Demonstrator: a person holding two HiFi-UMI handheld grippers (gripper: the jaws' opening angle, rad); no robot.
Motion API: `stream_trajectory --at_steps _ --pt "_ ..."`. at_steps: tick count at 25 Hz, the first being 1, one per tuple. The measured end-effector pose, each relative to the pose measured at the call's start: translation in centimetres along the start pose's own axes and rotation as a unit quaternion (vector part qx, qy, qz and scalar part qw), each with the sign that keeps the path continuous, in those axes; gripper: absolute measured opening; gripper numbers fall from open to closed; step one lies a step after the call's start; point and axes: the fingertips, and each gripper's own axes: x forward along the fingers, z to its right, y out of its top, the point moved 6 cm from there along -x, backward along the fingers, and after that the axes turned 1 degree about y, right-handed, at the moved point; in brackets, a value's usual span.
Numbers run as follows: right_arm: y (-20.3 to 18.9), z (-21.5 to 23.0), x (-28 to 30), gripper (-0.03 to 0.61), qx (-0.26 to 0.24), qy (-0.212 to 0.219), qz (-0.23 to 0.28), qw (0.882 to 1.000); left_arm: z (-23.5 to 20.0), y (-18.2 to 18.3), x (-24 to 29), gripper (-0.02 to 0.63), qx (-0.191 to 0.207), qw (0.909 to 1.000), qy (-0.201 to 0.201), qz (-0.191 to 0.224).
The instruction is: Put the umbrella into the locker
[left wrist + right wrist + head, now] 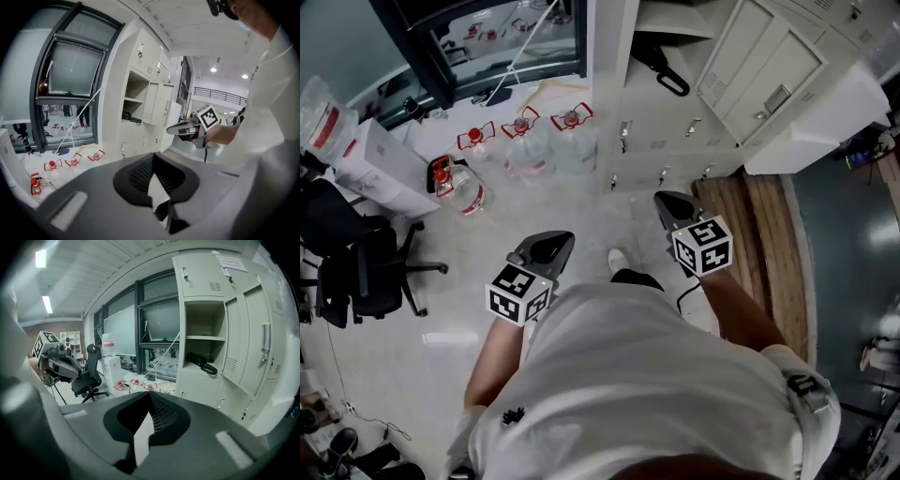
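Left tool [153, 161], jaws together — umbrella [131, 118] on locker [157, 103] shelf

Office workroom, pale lockers [750, 84], swivel chair [366, 272], water jugs [523, 150] on floor

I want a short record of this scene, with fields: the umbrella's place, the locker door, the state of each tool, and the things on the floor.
umbrella: black, folded, lying on the shelf of an open compartment
locker: pale cabinet, umbrella inside it
locker door: swung open
left tool: shut, holds nothing
right tool: shut, holds nothing
floor: water bottles with red handles; black office chair
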Motion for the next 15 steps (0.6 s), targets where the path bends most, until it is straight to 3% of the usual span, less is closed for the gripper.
stream_trajectory --at_steps 8,15 --pt "0.7 5.6 3.7 0.002 -0.004 0.019 -0.015 1.000 -2.5 2.2 6.0 0.057 -0.008 0.9999 0.003 -0.006" --pt "3.2 12.7 7.2 0.002 -0.018 0.029 -0.015 0.999 -5.0 6.6 13.2 0.057 -0.007 1.0000 0.007 0.003"
